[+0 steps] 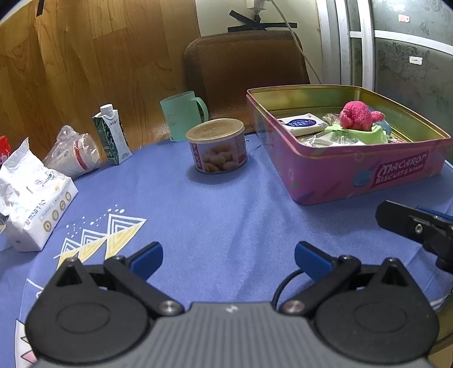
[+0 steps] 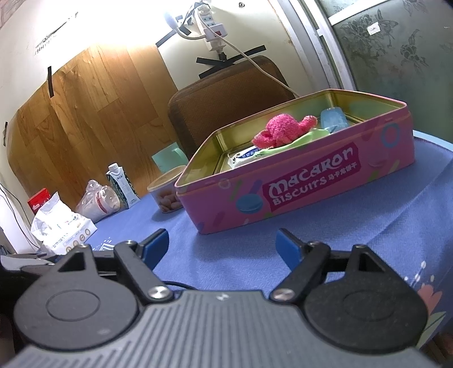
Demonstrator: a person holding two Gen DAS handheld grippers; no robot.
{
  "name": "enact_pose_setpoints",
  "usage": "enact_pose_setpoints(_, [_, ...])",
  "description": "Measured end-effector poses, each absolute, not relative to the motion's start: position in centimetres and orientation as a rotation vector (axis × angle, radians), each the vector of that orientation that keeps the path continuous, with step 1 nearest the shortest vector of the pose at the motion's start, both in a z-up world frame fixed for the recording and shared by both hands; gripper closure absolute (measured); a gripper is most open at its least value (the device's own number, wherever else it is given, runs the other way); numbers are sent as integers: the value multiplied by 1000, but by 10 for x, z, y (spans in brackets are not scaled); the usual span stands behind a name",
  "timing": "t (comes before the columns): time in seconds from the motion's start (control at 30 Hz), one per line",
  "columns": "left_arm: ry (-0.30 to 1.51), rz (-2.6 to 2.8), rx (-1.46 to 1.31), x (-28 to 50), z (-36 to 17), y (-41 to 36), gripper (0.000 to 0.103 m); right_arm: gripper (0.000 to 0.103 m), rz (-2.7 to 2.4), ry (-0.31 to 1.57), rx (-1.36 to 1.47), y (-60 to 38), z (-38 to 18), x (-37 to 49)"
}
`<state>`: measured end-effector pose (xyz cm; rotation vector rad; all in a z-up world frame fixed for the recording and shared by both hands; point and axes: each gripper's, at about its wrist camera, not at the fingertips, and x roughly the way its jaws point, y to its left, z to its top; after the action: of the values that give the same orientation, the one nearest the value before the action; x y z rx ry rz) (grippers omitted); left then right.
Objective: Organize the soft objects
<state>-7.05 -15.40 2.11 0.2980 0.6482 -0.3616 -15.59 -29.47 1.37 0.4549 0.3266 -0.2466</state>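
Beneath the pink plush (image 1: 357, 115), the tin's (image 1: 339, 169) contents seem jumbled, half-hidden.

Plush toy (image 1: 357, 114) in tin (image 1: 339, 175) — can (image 1: 216, 145) left of it.

Indoor light is moderate and even in the left view, while strong glare washes out the wall (image 2: 119, 22) at upper left in the right view. Fisheye bending curves the edges, corners go black, and soft shadows lie beneath the can (image 1: 216, 148).
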Motion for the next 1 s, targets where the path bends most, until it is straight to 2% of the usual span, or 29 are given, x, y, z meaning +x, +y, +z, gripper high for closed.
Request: enact_pose_setpoints(1.0, [697,-337,302,-63,14,-153,0,21,-235,331,414,-287,13,-155])
